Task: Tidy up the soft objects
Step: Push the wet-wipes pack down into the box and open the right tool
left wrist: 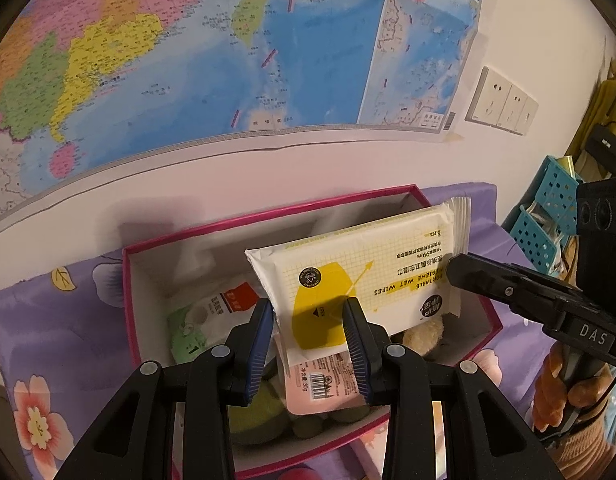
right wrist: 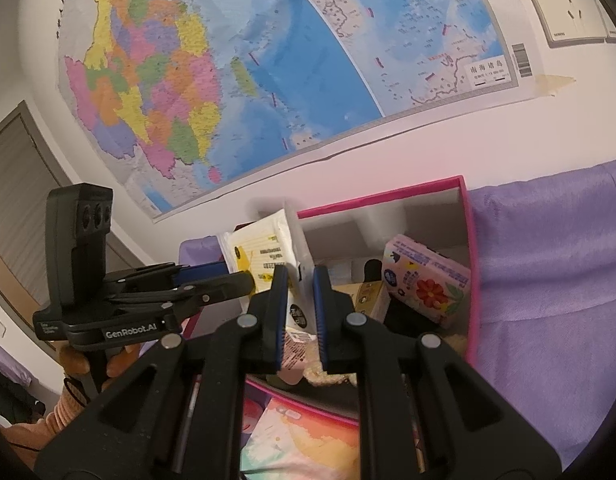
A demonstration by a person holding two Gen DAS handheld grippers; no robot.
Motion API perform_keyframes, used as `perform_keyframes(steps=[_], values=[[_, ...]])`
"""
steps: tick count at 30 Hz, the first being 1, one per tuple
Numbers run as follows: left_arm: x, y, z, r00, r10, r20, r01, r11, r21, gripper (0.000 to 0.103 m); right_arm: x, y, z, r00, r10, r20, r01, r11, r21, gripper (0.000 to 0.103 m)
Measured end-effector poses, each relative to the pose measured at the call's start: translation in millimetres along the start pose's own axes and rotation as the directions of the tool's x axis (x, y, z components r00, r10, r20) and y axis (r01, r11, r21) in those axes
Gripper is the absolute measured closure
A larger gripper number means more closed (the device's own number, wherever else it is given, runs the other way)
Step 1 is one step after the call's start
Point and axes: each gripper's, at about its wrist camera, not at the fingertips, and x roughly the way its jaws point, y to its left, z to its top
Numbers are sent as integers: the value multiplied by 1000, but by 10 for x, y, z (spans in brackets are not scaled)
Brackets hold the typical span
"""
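A white and yellow wet wipes pack (left wrist: 368, 276) hangs tilted above an open pink-rimmed box (left wrist: 126, 280). My left gripper (left wrist: 308, 308) is shut on the pack's yellow lower corner, one blue pad on each side. My right gripper (right wrist: 300, 276) is shut on the pack's (right wrist: 260, 256) white sealed edge at the other end. In the left wrist view the right gripper's fingers (left wrist: 468, 276) reach in from the right. In the box lie a green and white packet (left wrist: 200, 320), a pink packet with a barcode (left wrist: 324, 384), a beige plush toy (left wrist: 424, 336) and a pink floral tissue pack (right wrist: 424, 280).
The box stands on a purple floral cloth (left wrist: 68, 320) against a white wall with a large map (left wrist: 188, 60). Blue perforated baskets (left wrist: 548, 216) stand to the right, wall sockets (left wrist: 504, 104) above them. A colourful flat item (right wrist: 300, 440) lies in front of the box.
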Motion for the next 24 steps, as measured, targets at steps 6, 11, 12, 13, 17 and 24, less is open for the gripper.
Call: perform_keyframes(steps=[6, 11, 12, 13, 17, 24], values=[[51, 16, 12, 1000, 4, -15, -4, 1000, 3, 67, 35, -53, 15, 1000, 1, -5, -1, 1000, 8, 87], [112, 20, 26, 999, 14, -30, -14, 1000, 6, 67, 69, -110, 18, 1000, 6, -11, -6, 1000, 27, 87], [125, 26, 29, 999, 16, -33, -16, 1000, 5, 67, 77, -122, 18, 1000, 5, -12, -5, 999, 31, 87], [142, 24, 38, 999, 15, -35, -15, 1000, 5, 67, 86, -135, 18, 1000, 2, -13, -2, 999, 35, 87], [179, 37, 51, 999, 18, -45, -19, 1000, -4, 67, 119, -181, 14, 1000, -8, -19, 9, 999, 49, 87], [216, 23, 43, 998, 25, -55, -25, 1000, 6, 67, 159, -238, -8, 999, -26, -25, 28, 998, 63, 87]])
